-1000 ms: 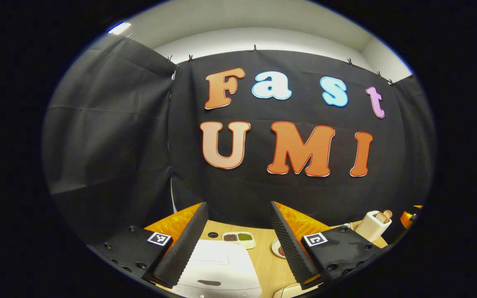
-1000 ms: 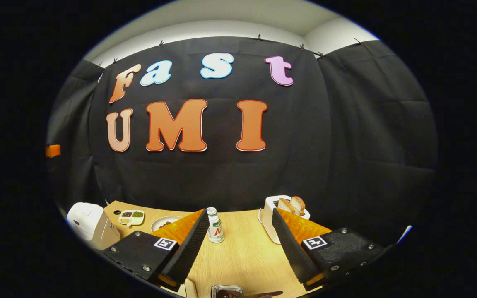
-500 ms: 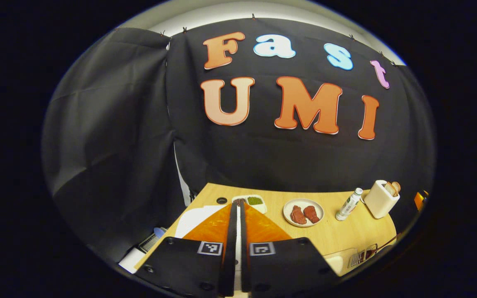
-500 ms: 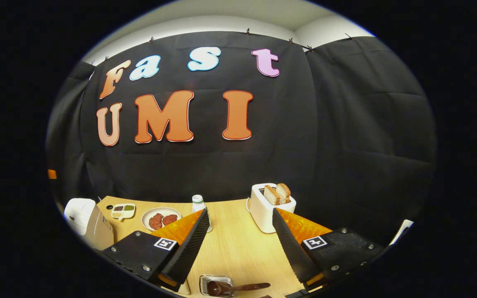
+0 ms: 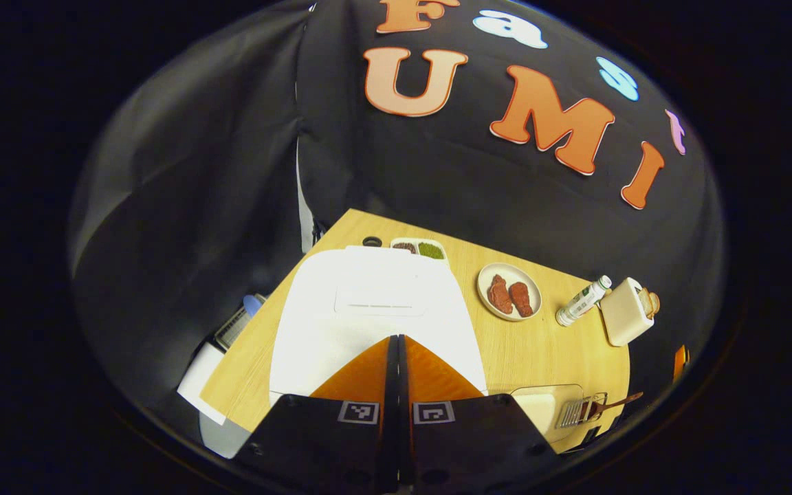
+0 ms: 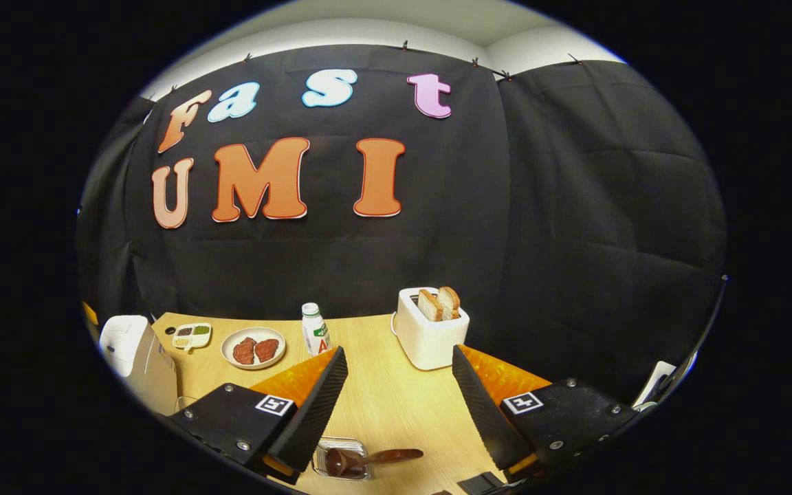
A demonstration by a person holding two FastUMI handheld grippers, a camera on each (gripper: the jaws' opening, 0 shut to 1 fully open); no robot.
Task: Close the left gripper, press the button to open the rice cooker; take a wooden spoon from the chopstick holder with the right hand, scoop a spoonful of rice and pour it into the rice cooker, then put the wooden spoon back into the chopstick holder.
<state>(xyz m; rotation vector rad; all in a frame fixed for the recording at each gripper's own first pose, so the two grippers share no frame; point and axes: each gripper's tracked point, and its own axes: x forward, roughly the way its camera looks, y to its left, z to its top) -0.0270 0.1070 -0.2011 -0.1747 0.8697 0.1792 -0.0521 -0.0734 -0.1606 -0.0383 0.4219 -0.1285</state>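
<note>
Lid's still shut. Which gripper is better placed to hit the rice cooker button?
Left. The left gripper is shut and poised right over the rice cooker. The right gripper is open, off by the wooden spoon, with the cooker far to its side.

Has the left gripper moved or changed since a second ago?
Yes. The left gripper has shut its fingers and tipped down over the rice cooker, whose lid now spreads beneath the tips; the table shows far more.

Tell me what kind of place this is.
Probably a staged kitchen setup inside a recording booth, not a real kitchen. A wooden table holds a rice cooker, a toaster with bread, and a plate of meat, with black cloth hung behind it.
</note>
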